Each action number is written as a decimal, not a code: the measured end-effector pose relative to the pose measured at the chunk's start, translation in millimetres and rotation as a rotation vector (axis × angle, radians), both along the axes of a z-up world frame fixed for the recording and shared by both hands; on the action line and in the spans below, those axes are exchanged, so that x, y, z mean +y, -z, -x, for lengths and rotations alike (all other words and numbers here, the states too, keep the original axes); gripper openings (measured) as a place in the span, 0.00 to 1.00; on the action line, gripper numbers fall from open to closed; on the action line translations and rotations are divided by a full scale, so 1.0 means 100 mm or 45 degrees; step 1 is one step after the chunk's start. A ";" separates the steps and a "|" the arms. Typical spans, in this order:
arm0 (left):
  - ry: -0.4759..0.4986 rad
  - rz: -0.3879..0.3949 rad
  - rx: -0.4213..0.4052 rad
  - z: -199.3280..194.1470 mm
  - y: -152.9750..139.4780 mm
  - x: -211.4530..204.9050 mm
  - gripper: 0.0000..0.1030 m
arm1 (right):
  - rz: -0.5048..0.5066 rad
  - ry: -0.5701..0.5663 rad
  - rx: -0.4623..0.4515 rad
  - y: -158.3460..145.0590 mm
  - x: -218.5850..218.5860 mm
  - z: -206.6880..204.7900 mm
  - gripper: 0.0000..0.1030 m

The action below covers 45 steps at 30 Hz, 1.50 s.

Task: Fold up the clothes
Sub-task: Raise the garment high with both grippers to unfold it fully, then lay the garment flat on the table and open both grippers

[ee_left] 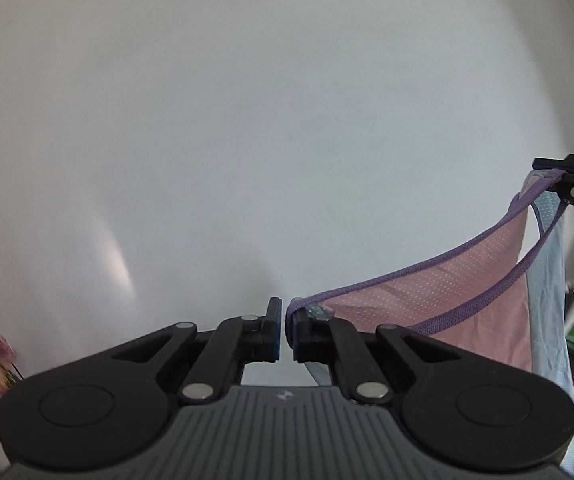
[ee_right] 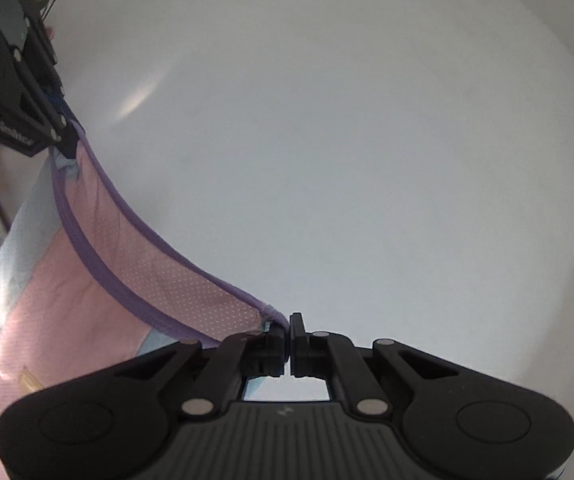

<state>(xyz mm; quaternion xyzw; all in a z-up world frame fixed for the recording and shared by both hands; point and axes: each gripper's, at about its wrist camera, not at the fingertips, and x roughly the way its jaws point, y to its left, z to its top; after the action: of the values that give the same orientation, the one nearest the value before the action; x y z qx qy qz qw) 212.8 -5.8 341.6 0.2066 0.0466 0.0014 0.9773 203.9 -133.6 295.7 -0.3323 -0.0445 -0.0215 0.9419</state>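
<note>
A pink-and-blue mesh garment (ee_left: 447, 300) with purple trim hangs in the air before a plain white wall (ee_left: 247, 120), stretched between 2 handheld tongs. The left gripper (ee_left: 285, 330) and the right gripper (ee_right: 289, 336) are each clamped on a trimmed top corner. No fold appears made yet; laying it down and folding seemingly remain.

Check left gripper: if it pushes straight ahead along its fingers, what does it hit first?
Likely only the white wall; depth unclear. The left gripper holds the garment, which hangs off to its right, outside that line.
</note>
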 end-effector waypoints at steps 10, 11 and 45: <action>0.049 -0.107 -0.076 1.12 0.32 -0.12 0.13 | -0.014 -0.090 -0.029 -0.02 -0.23 0.94 0.02; 0.049 -0.101 -0.014 1.20 0.59 -0.11 0.12 | -0.013 -0.102 0.043 0.21 -0.24 1.02 0.02; -0.010 0.504 0.739 1.99 3.03 0.53 0.75 | -0.481 -0.083 0.985 2.53 -0.52 1.77 0.26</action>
<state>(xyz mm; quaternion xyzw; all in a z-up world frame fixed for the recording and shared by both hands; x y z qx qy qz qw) 13.8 46.8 38.6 0.0048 0.3227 -0.0627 0.9444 26.6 -185.2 42.9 -0.1363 0.3061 0.1266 0.9337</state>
